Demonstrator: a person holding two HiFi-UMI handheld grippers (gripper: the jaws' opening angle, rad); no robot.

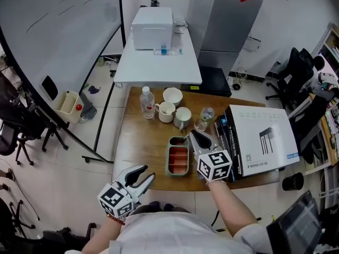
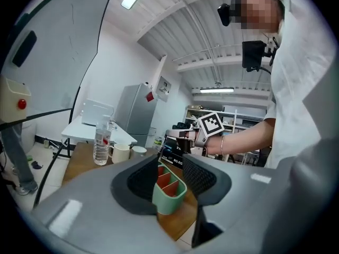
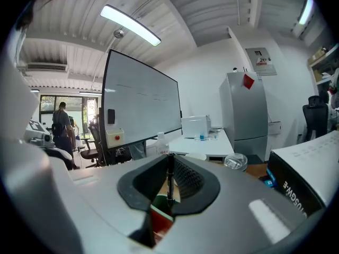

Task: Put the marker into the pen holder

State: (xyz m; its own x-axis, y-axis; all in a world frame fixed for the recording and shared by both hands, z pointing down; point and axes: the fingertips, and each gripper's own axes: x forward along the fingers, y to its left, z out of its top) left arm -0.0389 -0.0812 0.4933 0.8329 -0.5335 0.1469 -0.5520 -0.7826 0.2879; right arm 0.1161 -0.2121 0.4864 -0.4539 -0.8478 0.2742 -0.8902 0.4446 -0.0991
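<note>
Here, hold marker point(image 3: 169, 176) pinched tight in right gripper point(image 1: 195, 137), over far end of pen holder point(image 1: 170, 160). Lower slowly; steer lower end into one compartment, clear of rim; release only once seated. Leave left gripper point(image 1: 143, 173), jaws spread and empty, beside table point(image 1: 139, 142).

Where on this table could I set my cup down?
The wooden table is bare at its left, from the water bottle to the near edge, beside the green pen holder. Cups crowd the far edge; boxes fill the right side.
</note>
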